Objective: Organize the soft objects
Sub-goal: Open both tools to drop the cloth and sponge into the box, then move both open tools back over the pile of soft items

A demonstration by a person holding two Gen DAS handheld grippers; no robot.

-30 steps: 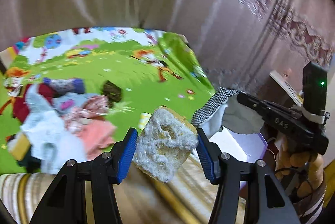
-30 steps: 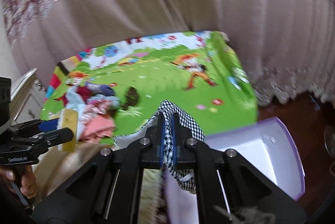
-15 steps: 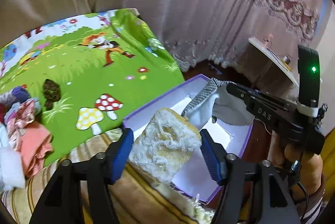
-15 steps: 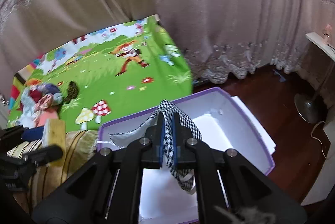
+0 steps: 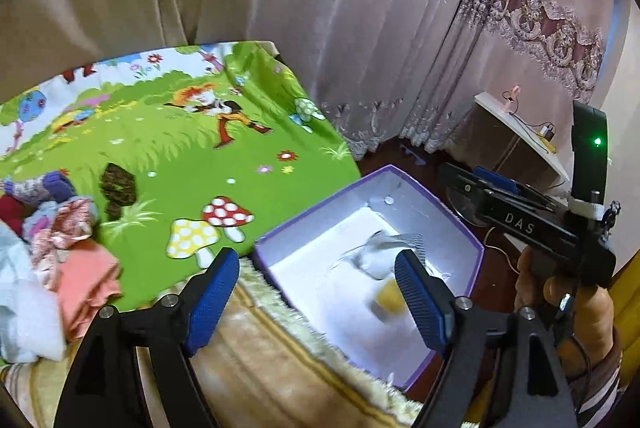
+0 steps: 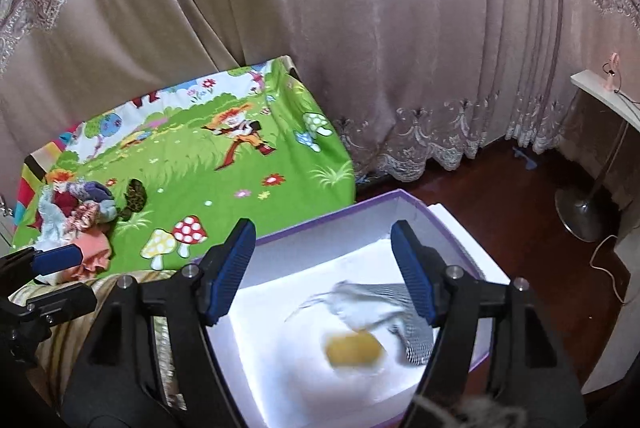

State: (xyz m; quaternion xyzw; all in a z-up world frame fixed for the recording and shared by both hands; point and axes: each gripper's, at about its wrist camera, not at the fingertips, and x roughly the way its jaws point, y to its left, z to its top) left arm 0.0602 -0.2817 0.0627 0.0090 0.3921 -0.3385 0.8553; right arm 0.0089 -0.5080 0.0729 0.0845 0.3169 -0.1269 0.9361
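A purple box with a white inside (image 5: pixel 460 224) (image 6: pixel 424 206) stands on the floor beside the bed. Inside it lie a blurred yellow sponge (image 6: pixel 354 348) (image 5: pixel 386 298) and a black-and-white checked cloth (image 6: pixel 384 304) (image 5: pixel 396 244). My left gripper (image 5: pixel 316 288) hangs over the box's near-left corner, its jaws opening with nothing between them. My right gripper (image 6: pixel 324 264) hovers above the box, its jaws opening too, the cloth and sponge below them and free. In the left wrist view a hand holds the right gripper's body (image 5: pixel 532 228) at the far right.
A green cartoon play mat (image 5: pixel 168 156) (image 6: pixel 224 164) covers the bed. On its left lies a heap of soft clothes (image 5: pixel 60 248) (image 6: pixel 80 220) and a dark patterned item (image 5: pixel 118 188). A striped blanket (image 5: pixel 288 360) drapes the near edge. Curtains hang behind; a fan stand (image 6: pixel 580 212) is on the wooden floor.
Both grippers swung right from the mat to the box. The left let go of the sponge and the right let go of the checked cloth; both dropped into the box.
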